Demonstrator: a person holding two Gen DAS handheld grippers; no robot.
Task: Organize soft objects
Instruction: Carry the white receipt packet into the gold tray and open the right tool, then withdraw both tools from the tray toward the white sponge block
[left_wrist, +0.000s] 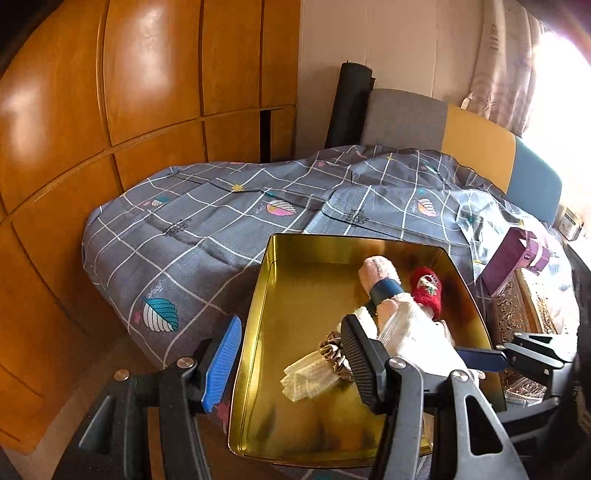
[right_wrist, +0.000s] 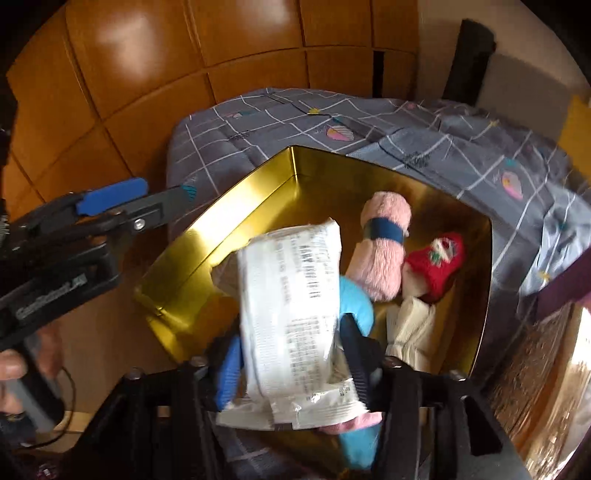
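A gold tin box (left_wrist: 295, 291) (right_wrist: 207, 236) lies open on the grey checked bedspread (left_wrist: 192, 236). In it lie a rolled pink towel with a blue band (left_wrist: 380, 277) (right_wrist: 384, 240), a red knitted piece (left_wrist: 428, 290) (right_wrist: 439, 262), a cream cloth (left_wrist: 306, 376) (right_wrist: 410, 332) and a bronze scrunchie (left_wrist: 334, 352). My right gripper (right_wrist: 291, 354) is shut on a white printed packet (right_wrist: 291, 295) over the box's near edge, with a light blue soft item (right_wrist: 356, 306) behind it. My left gripper (left_wrist: 291, 363) is open and empty over the box's left wall; it also shows in the right wrist view (right_wrist: 110, 199).
Wooden wardrobe panels (left_wrist: 110, 110) stand to the left and behind. A purple box (left_wrist: 513, 258) and an ornate patterned lid (left_wrist: 517, 321) lie right of the tin. A grey, yellow and blue headboard (left_wrist: 461, 129) is at the back.
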